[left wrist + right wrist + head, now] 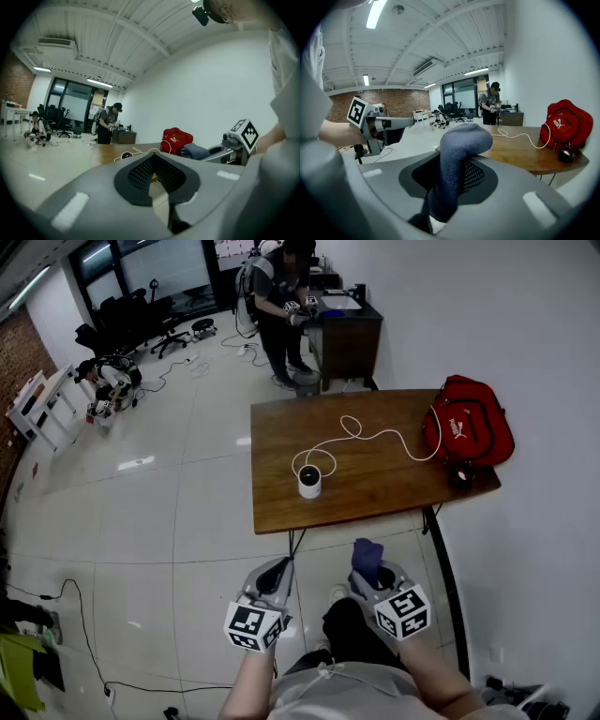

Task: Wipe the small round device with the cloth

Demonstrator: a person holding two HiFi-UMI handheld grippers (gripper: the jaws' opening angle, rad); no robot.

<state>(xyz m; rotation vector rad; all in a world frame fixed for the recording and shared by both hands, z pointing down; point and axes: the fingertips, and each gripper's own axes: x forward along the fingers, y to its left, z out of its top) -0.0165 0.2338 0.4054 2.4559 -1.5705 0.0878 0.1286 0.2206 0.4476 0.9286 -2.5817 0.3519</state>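
Observation:
The small round device [309, 480], white with a dark top, stands on the wooden table [375, 486] near its front left part, with a white cable [375, 437] running from it toward the red bag. It shows as a dark dome [126, 155] past my left jaws. My right gripper [368, 570] is shut on a blue-grey cloth [457, 154], which sticks up between its jaws [367, 554]. My left gripper [277, 574] is shut with nothing in it. Both grippers hang in front of the table's near edge, short of the device.
A red bag [469, 427] lies at the table's right end, a small dark object [460, 474] beside it. Another person [281, 306] stands at a dark cabinet [347, 334] beyond the table. Office chairs [131, 320] and cables lie on the tiled floor at the far left.

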